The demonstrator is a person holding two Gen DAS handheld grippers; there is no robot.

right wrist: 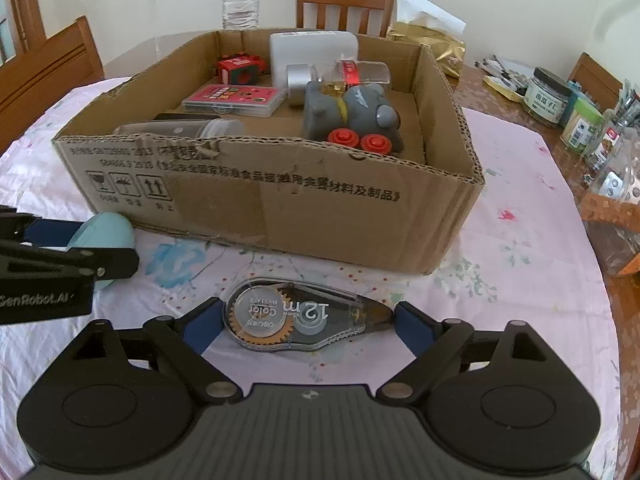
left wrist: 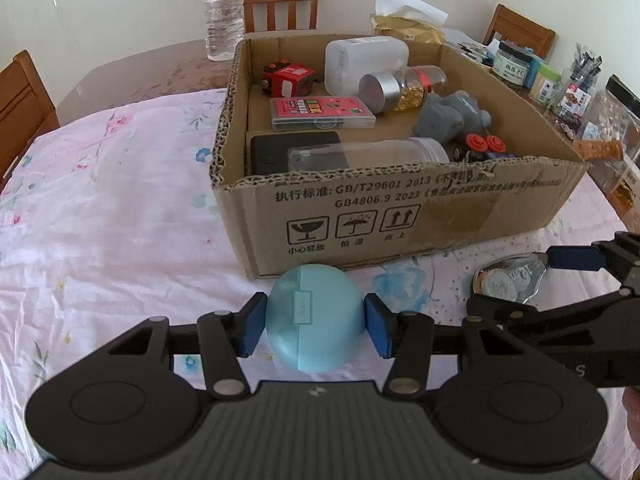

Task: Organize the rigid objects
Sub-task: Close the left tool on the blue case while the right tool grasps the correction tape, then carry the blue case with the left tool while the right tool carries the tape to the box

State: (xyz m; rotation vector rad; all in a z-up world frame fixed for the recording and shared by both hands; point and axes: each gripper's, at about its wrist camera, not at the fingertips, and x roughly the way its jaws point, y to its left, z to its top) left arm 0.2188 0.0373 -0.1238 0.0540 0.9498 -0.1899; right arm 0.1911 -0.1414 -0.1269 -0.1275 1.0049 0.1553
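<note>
My left gripper (left wrist: 316,329) is shut on a light blue rounded case (left wrist: 316,304), its blue pads pressing both sides just above the floral cloth, right in front of the cardboard box (left wrist: 400,216). In the right wrist view the same case (right wrist: 110,228) shows at the left edge. My right gripper (right wrist: 308,324) is open and straddles a clear correction tape dispenser (right wrist: 280,316) lying flat on the cloth. Its pads sit close to the dispenser's two ends, and I see no squeeze. That dispenser (left wrist: 506,280) also appears at the right of the left wrist view.
The box (right wrist: 320,208) holds a grey toy with red wheels (right wrist: 352,116), a pink card case (right wrist: 236,100), a red cube (right wrist: 238,68), a white container (right wrist: 312,52) and clear jars. Jars and packets (right wrist: 548,96) crowd the table's right side. A water bottle (left wrist: 223,8) and wooden chairs stand behind.
</note>
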